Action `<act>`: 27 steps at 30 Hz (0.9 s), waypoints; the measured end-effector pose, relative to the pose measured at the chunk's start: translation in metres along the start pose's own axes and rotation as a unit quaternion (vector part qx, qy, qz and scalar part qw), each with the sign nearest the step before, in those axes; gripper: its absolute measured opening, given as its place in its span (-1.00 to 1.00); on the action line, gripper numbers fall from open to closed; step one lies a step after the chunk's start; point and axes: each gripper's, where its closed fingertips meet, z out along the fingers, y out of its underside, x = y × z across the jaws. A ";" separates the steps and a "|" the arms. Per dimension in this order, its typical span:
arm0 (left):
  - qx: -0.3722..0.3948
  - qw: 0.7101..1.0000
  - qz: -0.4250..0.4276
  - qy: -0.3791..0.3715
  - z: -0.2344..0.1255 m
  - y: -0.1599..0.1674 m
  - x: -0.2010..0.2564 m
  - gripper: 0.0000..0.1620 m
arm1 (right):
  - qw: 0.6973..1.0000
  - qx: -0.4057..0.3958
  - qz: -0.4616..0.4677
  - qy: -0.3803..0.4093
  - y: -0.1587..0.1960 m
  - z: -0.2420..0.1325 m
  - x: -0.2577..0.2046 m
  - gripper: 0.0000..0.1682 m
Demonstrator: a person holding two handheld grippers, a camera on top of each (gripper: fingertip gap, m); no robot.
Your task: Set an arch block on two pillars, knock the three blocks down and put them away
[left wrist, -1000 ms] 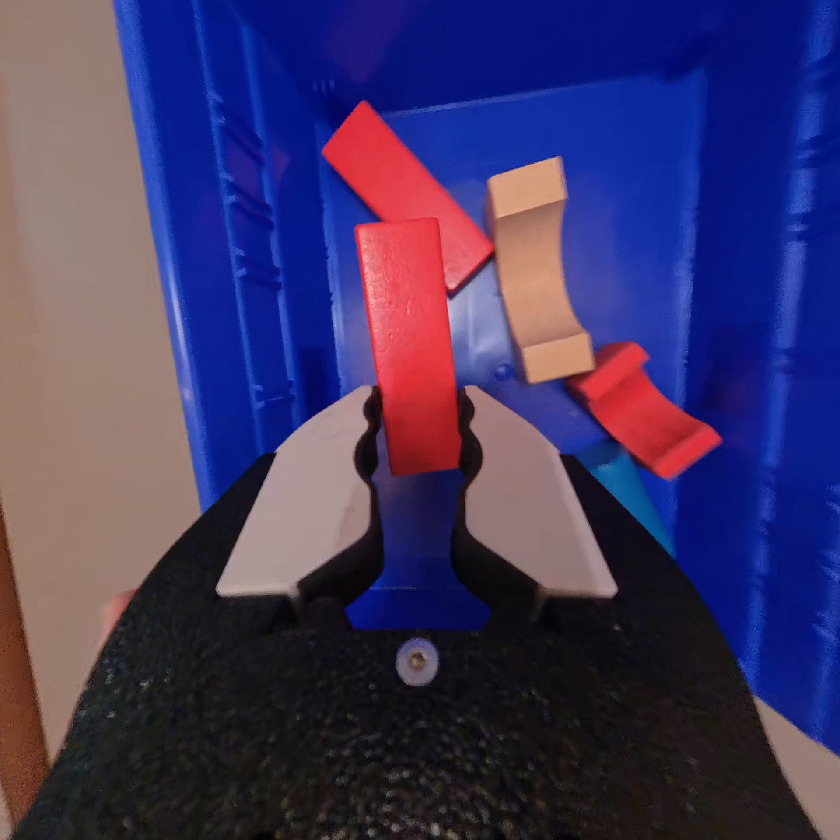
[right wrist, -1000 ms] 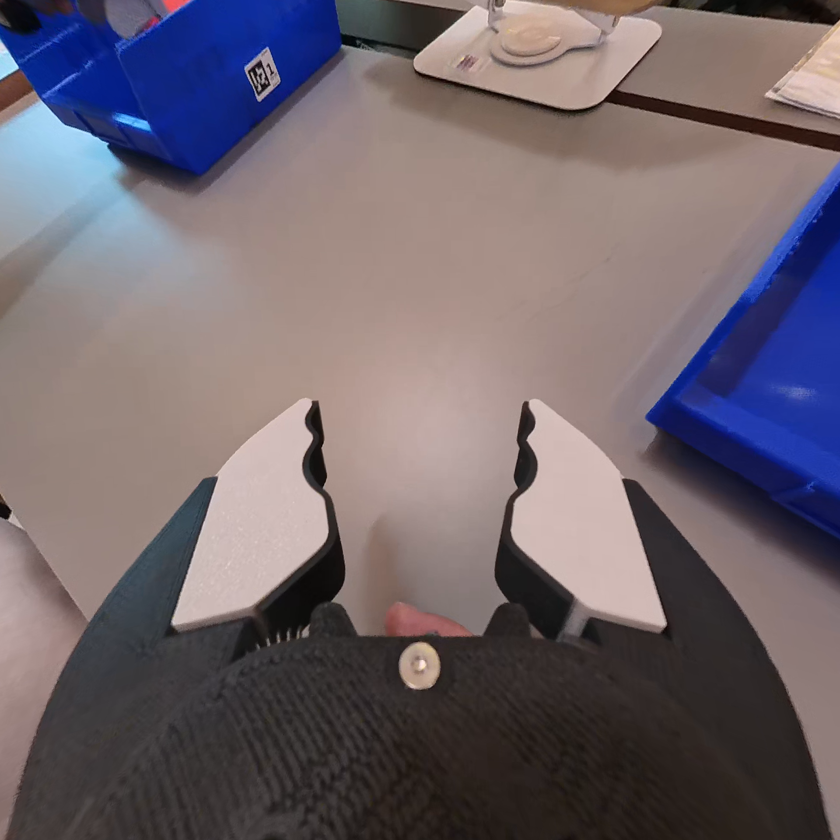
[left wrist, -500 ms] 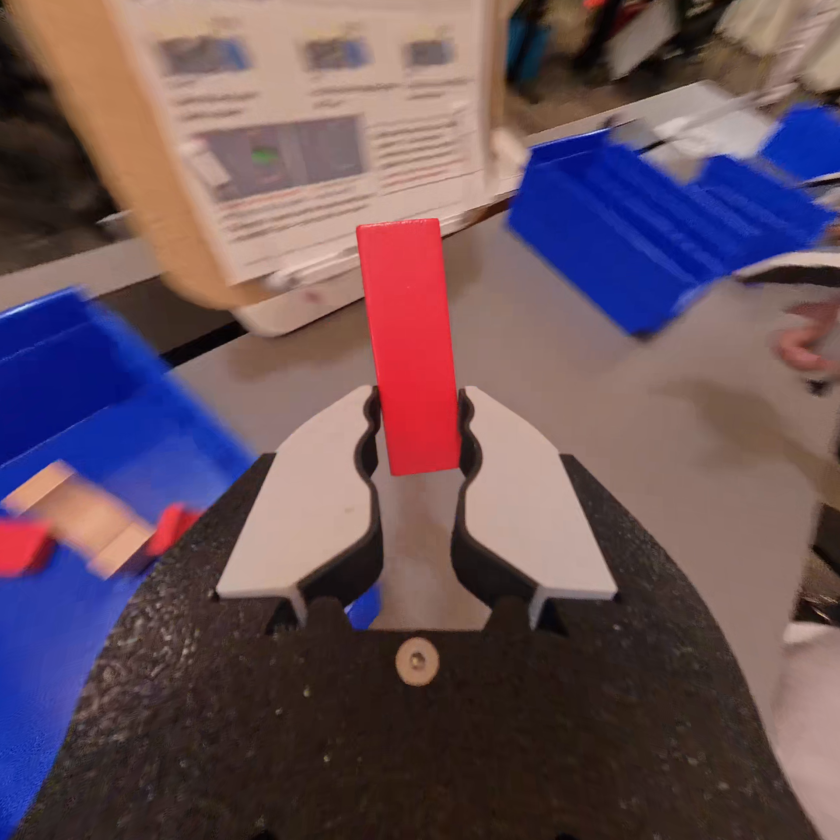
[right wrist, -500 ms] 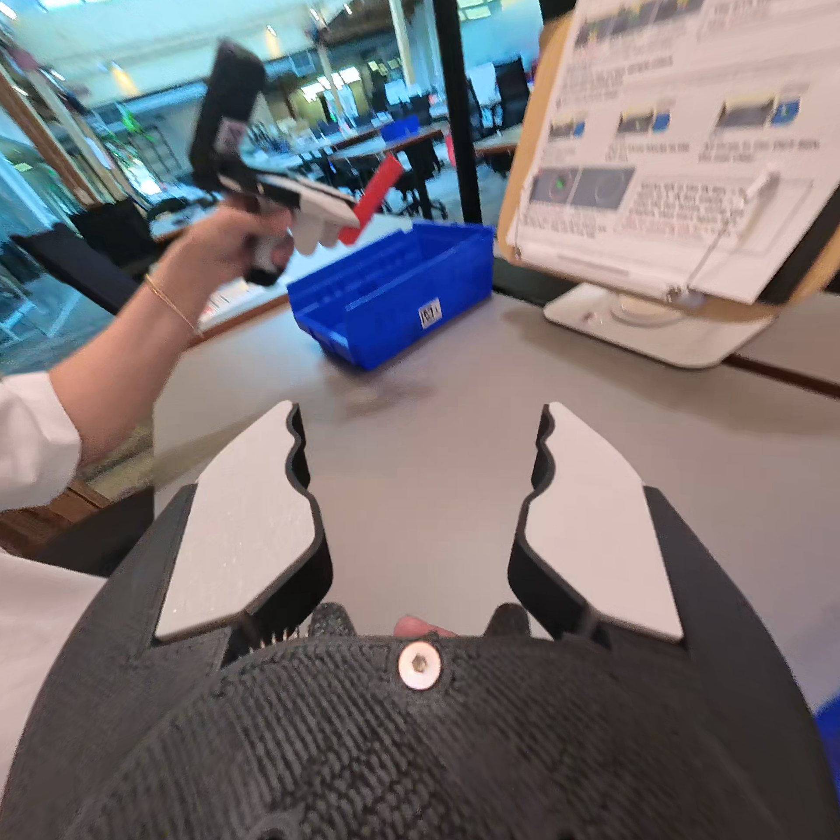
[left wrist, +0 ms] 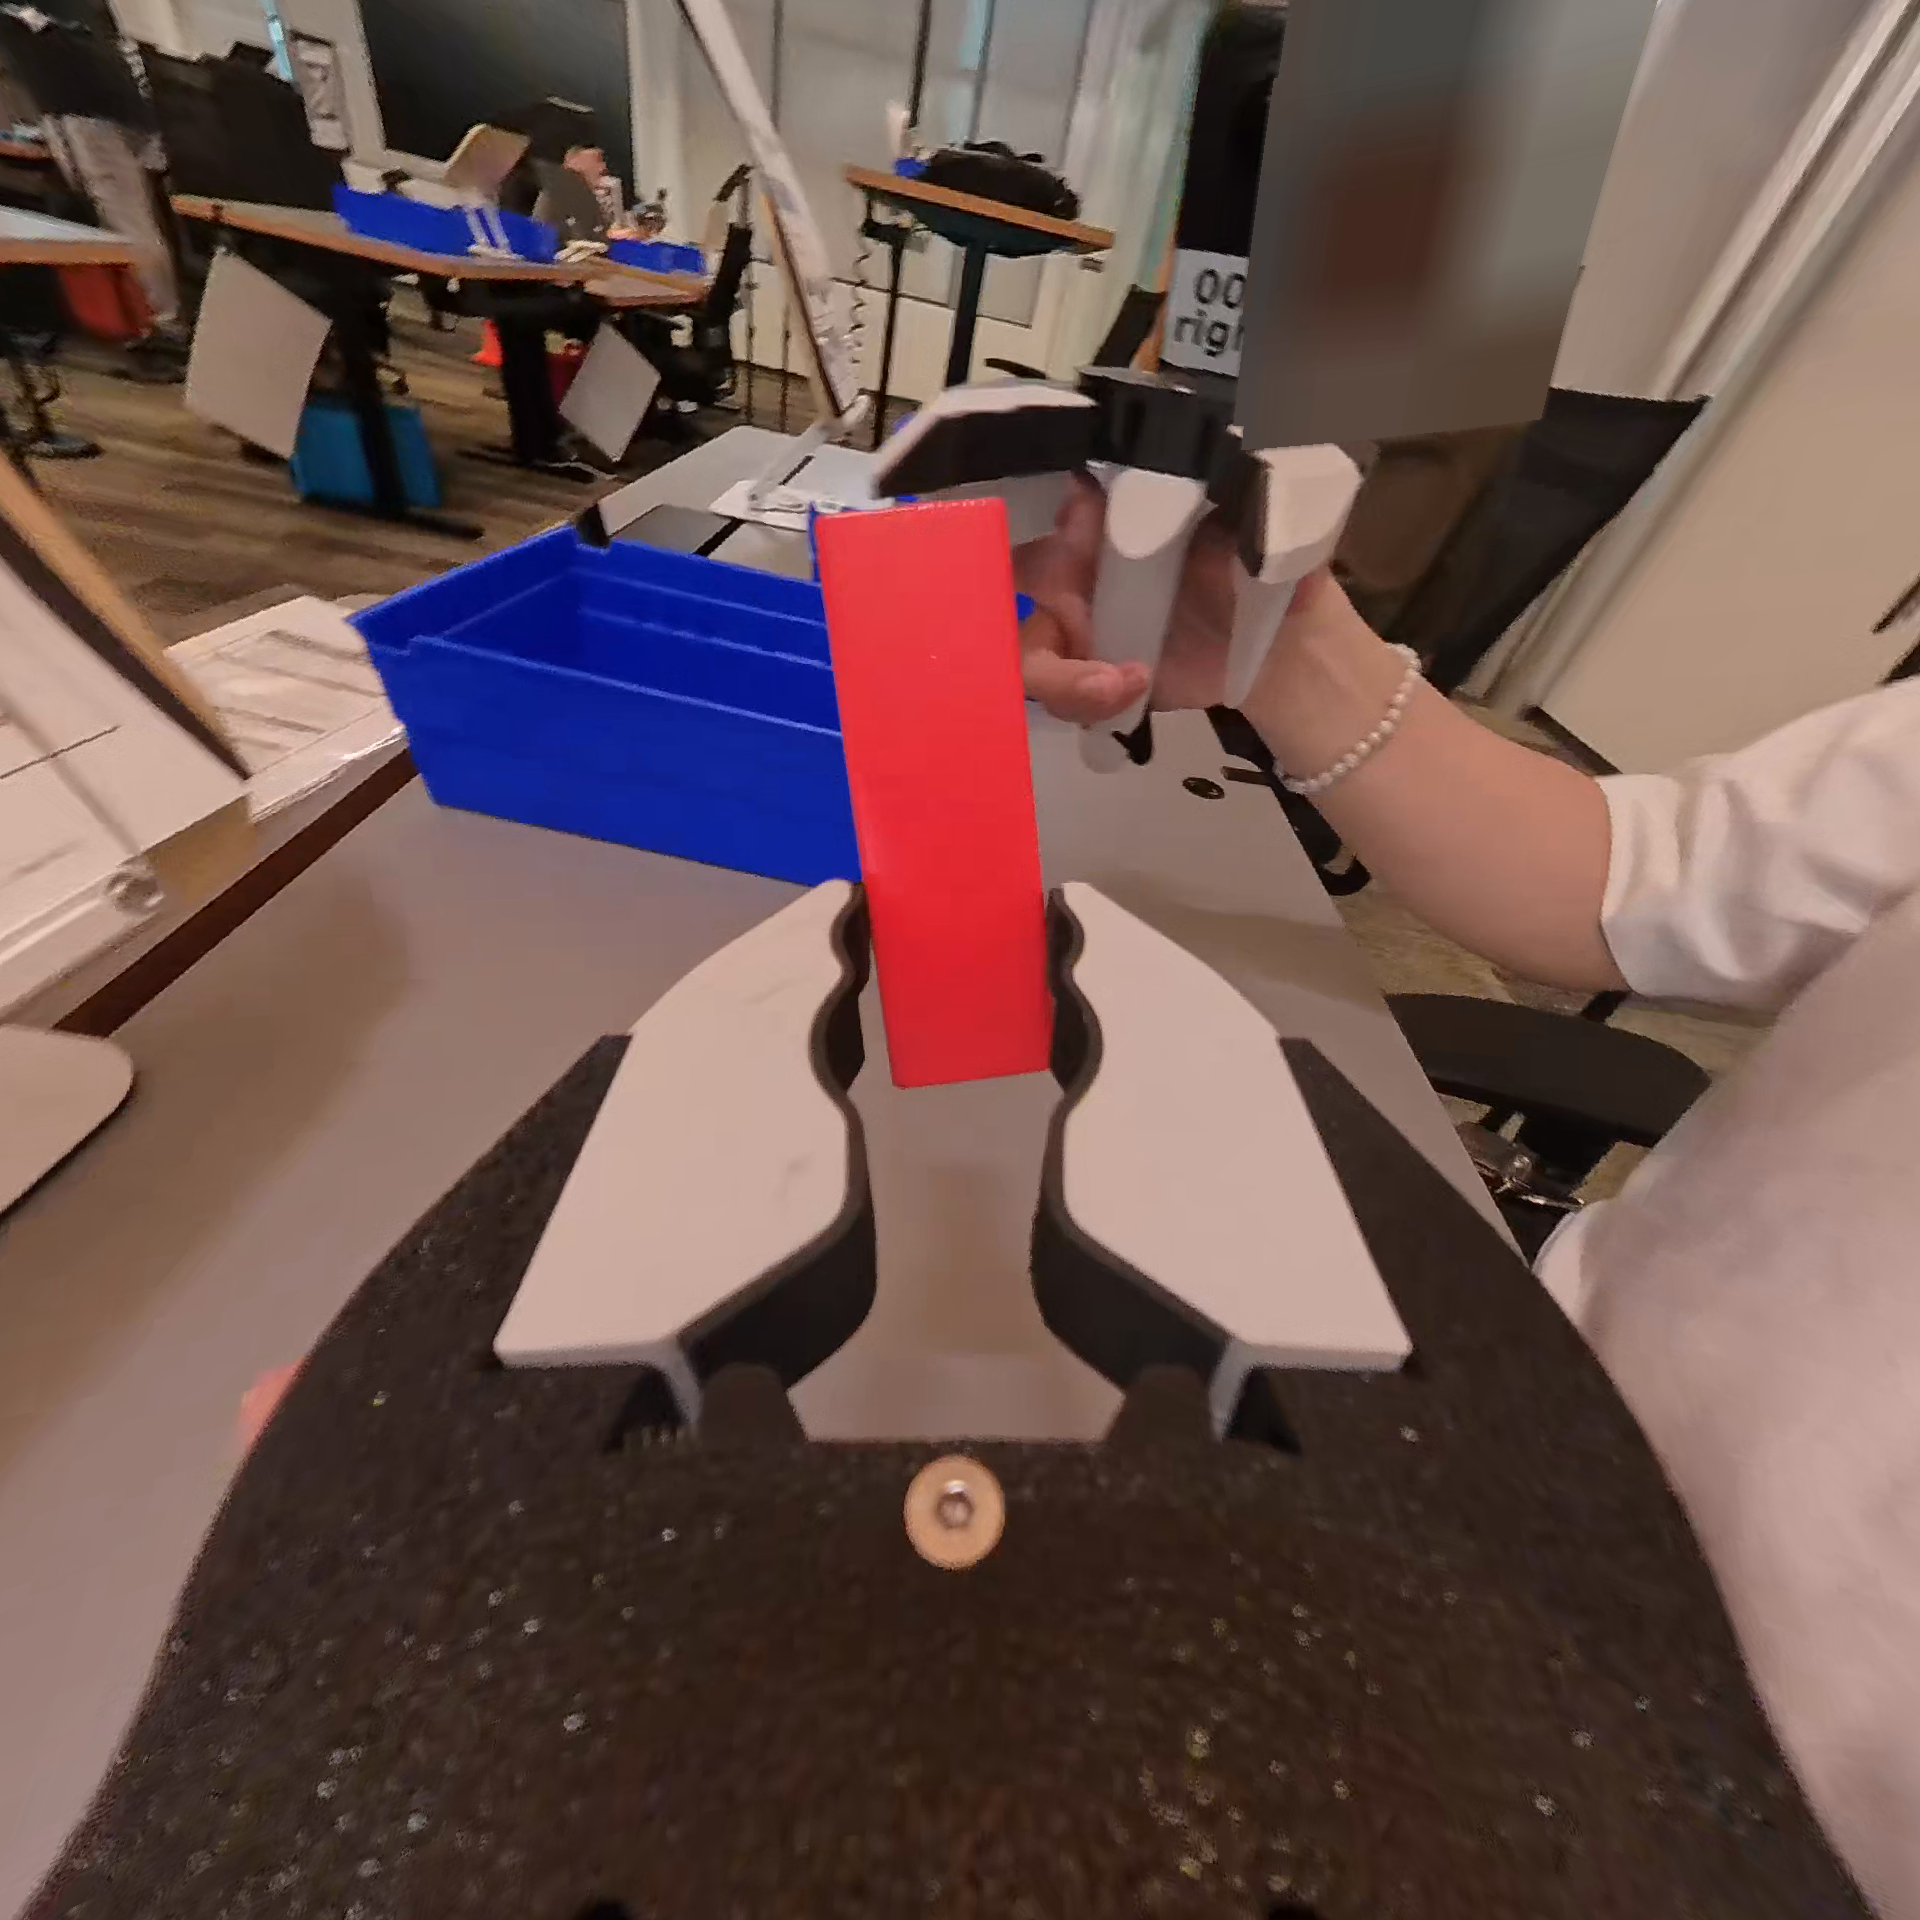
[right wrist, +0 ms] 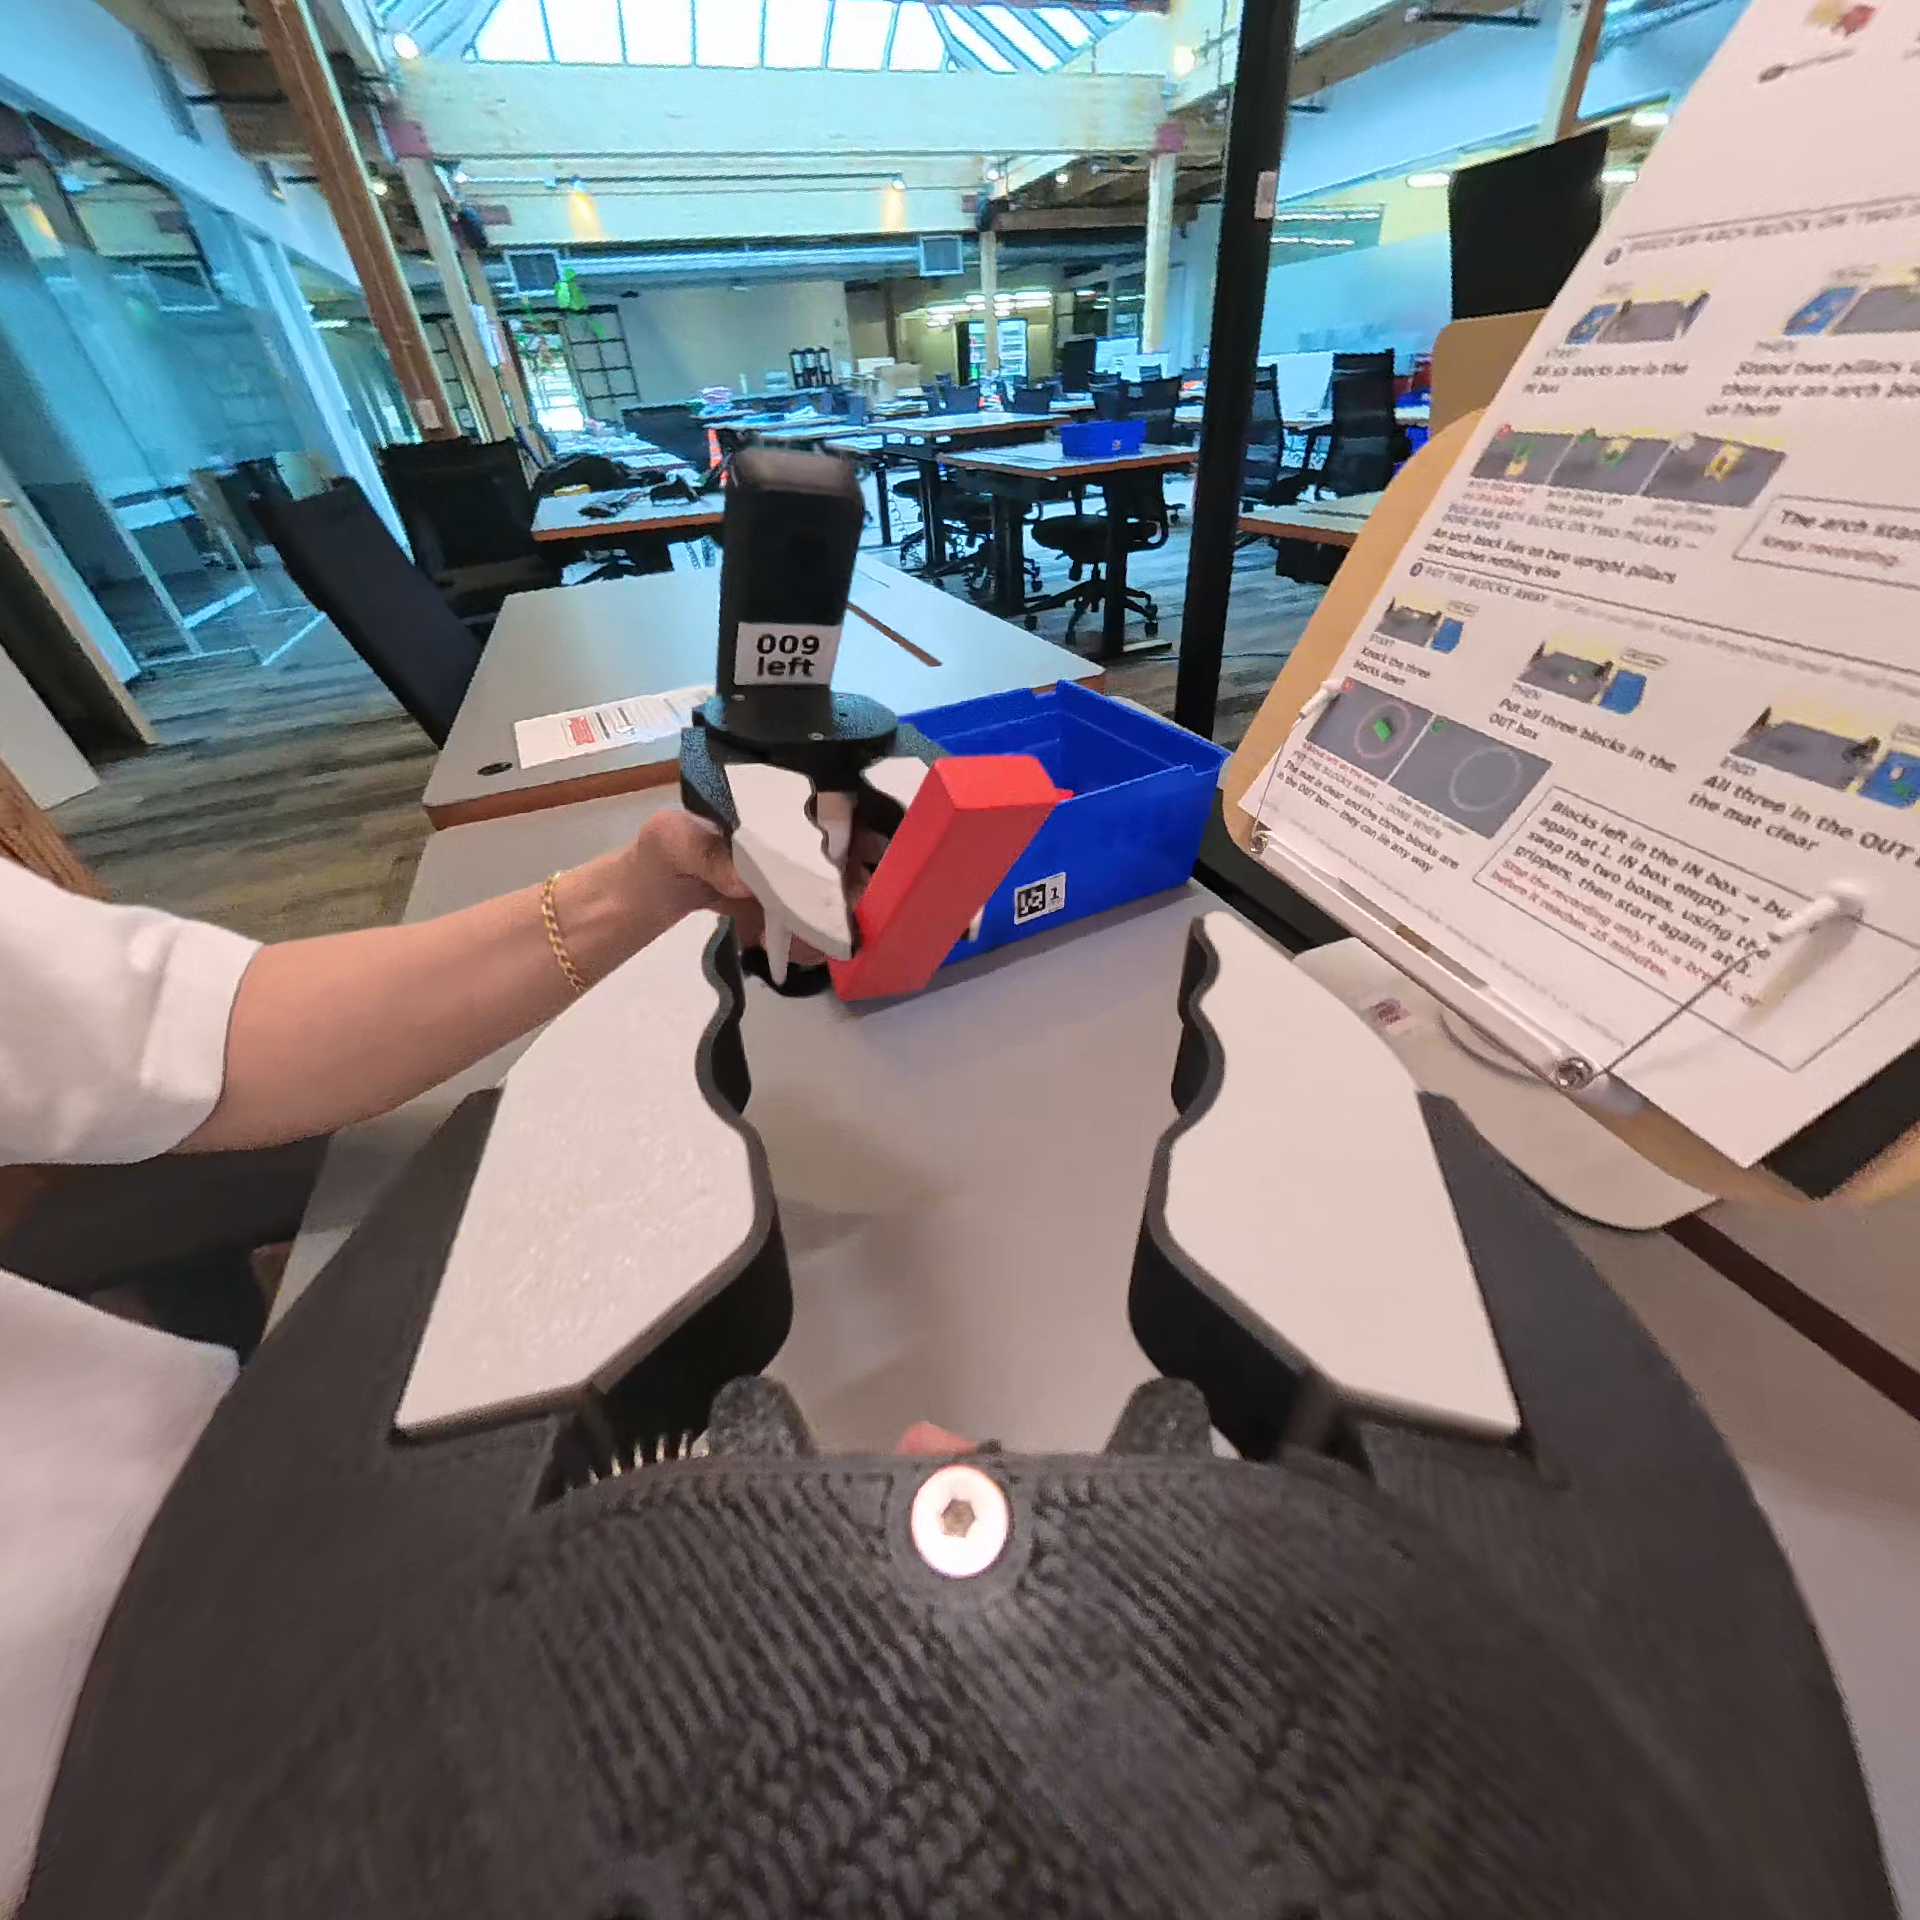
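My left gripper (left wrist: 956, 920) is shut on the lower end of a long red block (left wrist: 940, 790), which stands up between its fingers above the grey table (left wrist: 520, 1039). In the right wrist view the left gripper (right wrist: 868, 899) holds the red block (right wrist: 945, 873) tilted, just in front of a blue bin (right wrist: 1127, 821). My right gripper (right wrist: 961, 971) is open and empty and faces the left gripper across the table. In the left wrist view the right gripper (left wrist: 914, 473), held in a hand, hangs open just beyond the block's top end.
A second blue bin (left wrist: 623, 707) stands on the table behind the block. An instruction board (right wrist: 1621, 675) on a white stand rises at the table's right side. A person's arms and white sleeves (left wrist: 1766, 831) reach in. Desks and chairs fill the room behind. Left tips to right tips: about 9 centimeters.
My left gripper has lifted the red block out of the blue bin of blocks and swung it over the table. My right gripper has tipped up from the table and stayed open.
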 end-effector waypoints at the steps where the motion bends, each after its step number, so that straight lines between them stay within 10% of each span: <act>1: 0.001 1.000 0.008 0.010 0.004 0.001 0.004 -0.61 | 1.000 -0.005 -0.010 -0.009 0.001 0.002 -0.002 -0.05; 27: 0.026 0.995 0.073 0.066 0.016 0.006 0.036 -0.61 | 0.992 -0.032 -0.034 -0.114 0.008 0.027 -0.033 -0.51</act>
